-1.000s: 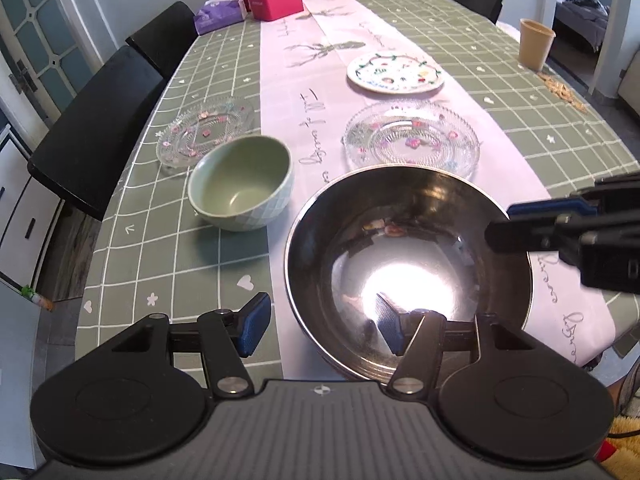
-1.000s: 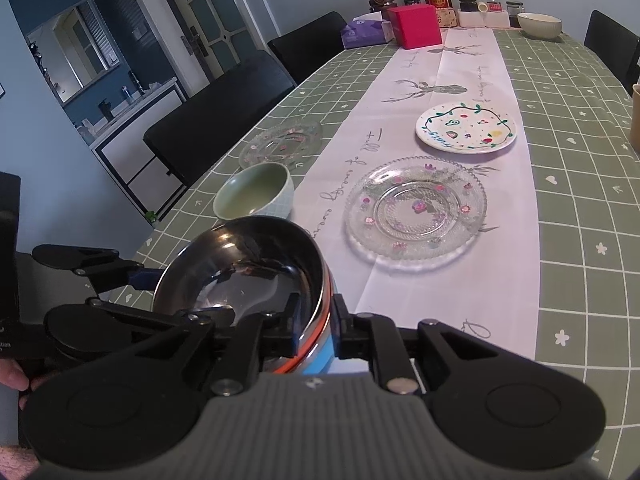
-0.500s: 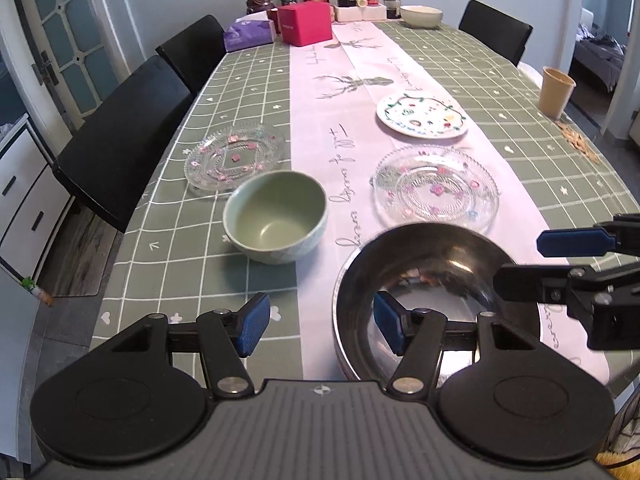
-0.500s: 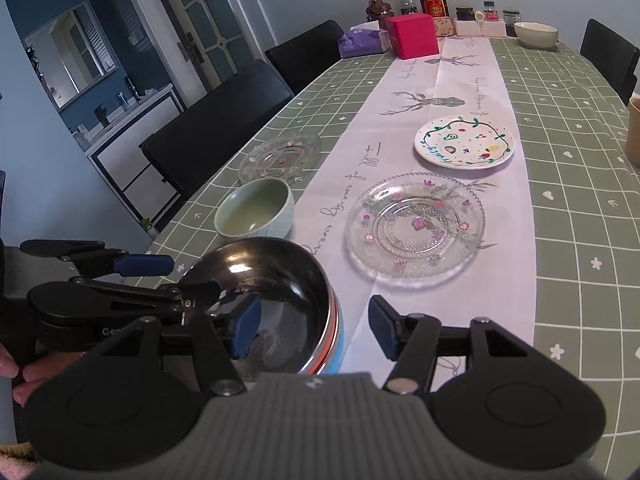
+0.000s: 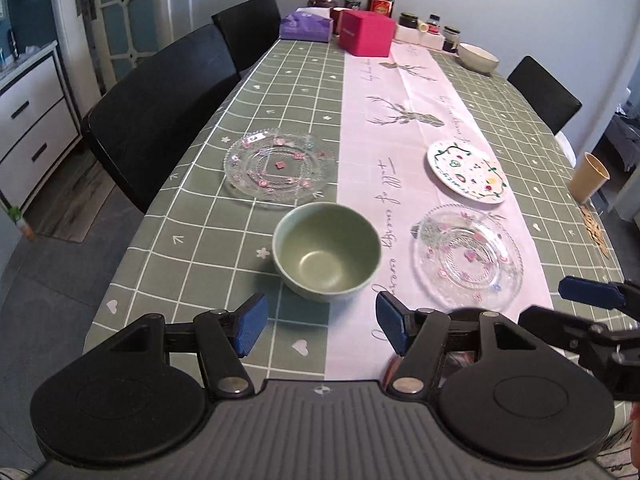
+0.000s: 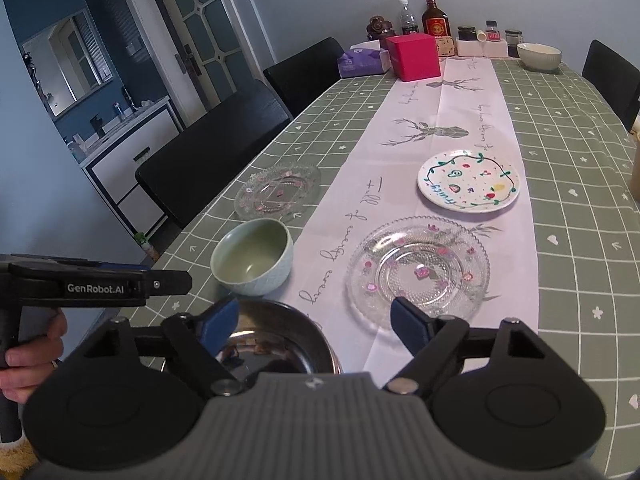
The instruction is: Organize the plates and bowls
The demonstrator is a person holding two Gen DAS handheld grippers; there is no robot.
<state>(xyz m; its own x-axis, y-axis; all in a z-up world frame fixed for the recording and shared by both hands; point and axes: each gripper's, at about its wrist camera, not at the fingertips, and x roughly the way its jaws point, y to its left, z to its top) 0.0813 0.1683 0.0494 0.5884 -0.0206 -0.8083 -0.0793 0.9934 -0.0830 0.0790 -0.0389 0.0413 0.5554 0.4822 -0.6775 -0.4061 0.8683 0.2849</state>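
Observation:
A steel bowl (image 6: 276,340) sits on the table's near edge, right under my right gripper (image 6: 314,320). The right jaws are opening, and their blue pads stand clear of the bowl's rim. My left gripper (image 5: 320,326) is open and empty, just short of a pale green bowl (image 5: 326,252) that sits upright. A clear glass plate with pink flowers (image 5: 468,260) lies on the white runner, and a second glass plate (image 5: 280,164) lies on the green cloth. A white painted plate (image 5: 466,172) lies farther back. In the left wrist view only a sliver of the steel bowl (image 5: 460,314) shows.
The table (image 5: 208,240) carries a red box (image 5: 366,32), a tissue pack, bottles, jars and a white bowl (image 5: 478,58) at its far end. A paper cup (image 5: 588,178) stands at the right edge. Black chairs (image 5: 160,112) line the left side. A hand (image 6: 32,356) holds the left gripper's handle.
My right gripper has let go of the steel bowl's rim and opened wide. Both grippers have drawn back and risen; the left one now faces the green bowl.

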